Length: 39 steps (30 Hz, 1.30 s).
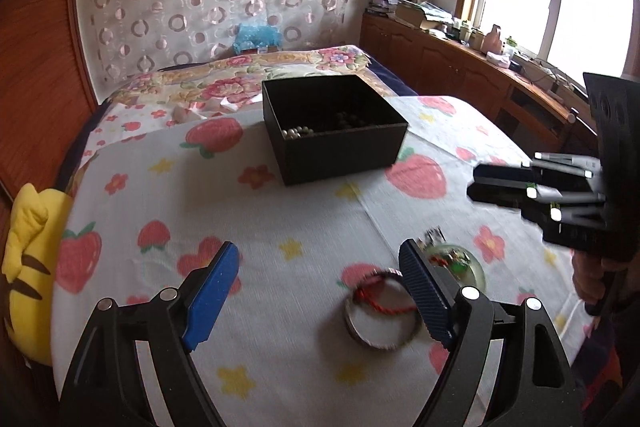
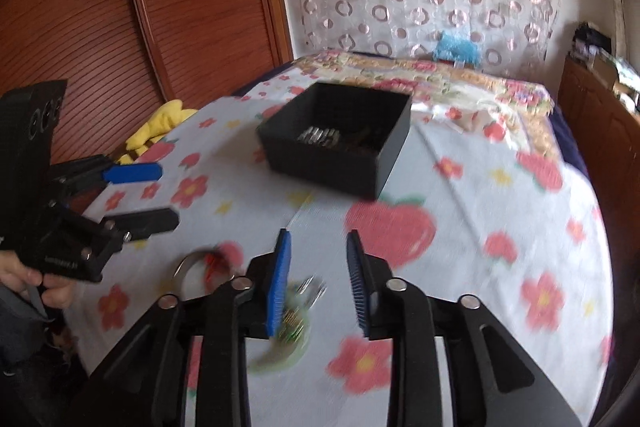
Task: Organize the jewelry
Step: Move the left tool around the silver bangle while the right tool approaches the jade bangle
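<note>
Ribbed blue pads of the left gripper (image 1: 320, 291) stand wide apart, empty, over a metal bangle (image 1: 380, 311) with red cord on the strawberry-print cloth (image 1: 200, 195); right gripper (image 2: 320, 287) half open, empty; square black box (image 1: 336, 131) holds pearls

Left gripper (image 1: 320, 291), right gripper (image 2: 320, 279) seemingly agape.

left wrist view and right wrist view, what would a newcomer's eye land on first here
The black box stands out mid-bed on the strawberry-print cloth, open-topped, with pale beads in its bottom. Nearer the camera, a metal bangle with a red cord across it lies on the cloth by a green beaded piece. The left tool and the right tool both hover open above them, holding nothing.
</note>
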### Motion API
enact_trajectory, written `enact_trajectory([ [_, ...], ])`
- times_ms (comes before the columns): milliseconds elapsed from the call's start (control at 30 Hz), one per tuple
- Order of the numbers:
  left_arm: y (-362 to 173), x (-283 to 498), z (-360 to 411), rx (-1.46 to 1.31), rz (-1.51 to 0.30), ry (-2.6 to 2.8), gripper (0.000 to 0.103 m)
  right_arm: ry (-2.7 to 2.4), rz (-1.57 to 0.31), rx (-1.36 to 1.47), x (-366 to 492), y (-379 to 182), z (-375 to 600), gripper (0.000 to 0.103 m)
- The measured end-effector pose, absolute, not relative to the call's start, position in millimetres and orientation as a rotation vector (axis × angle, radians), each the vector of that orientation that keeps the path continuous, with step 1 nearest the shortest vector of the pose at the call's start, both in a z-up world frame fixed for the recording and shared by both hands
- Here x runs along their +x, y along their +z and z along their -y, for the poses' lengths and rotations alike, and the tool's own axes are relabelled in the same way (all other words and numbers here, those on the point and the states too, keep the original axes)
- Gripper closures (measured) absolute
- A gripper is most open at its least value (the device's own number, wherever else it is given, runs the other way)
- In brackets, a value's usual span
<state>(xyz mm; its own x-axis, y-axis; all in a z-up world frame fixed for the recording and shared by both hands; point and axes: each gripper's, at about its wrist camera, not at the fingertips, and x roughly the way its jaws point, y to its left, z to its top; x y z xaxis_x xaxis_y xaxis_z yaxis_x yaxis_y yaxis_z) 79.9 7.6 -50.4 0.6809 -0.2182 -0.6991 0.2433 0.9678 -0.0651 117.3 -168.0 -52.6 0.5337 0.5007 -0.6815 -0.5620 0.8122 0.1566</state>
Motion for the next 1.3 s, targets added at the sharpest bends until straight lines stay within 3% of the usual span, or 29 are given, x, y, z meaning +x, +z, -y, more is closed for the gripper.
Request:
enact_trajectory([
  [400,-75.1,54.7,6.1,0.083,-0.856,-0.323,0.024,0.565,-0.799,-0.084,65.0,-82.3,179.7,0.062],
  [933,-99.4,62.2,36.5,0.149,-0.927,-0.34,0.024,0.555,-0.777,-0.055,55.7,-91.8,193.6,0.061],
  [1167,-99.5,63.8,38.6,0.17,-0.899,-0.326,0.048,0.561,-0.786,-0.067,53.7,-92.7,191.6,0.061],
  [1300,-97.7,59.5,34.9,0.146,-0.889,-0.337,0.048,0.56,-0.795,-0.069,54.4,-93.7,189.6,0.061],
])
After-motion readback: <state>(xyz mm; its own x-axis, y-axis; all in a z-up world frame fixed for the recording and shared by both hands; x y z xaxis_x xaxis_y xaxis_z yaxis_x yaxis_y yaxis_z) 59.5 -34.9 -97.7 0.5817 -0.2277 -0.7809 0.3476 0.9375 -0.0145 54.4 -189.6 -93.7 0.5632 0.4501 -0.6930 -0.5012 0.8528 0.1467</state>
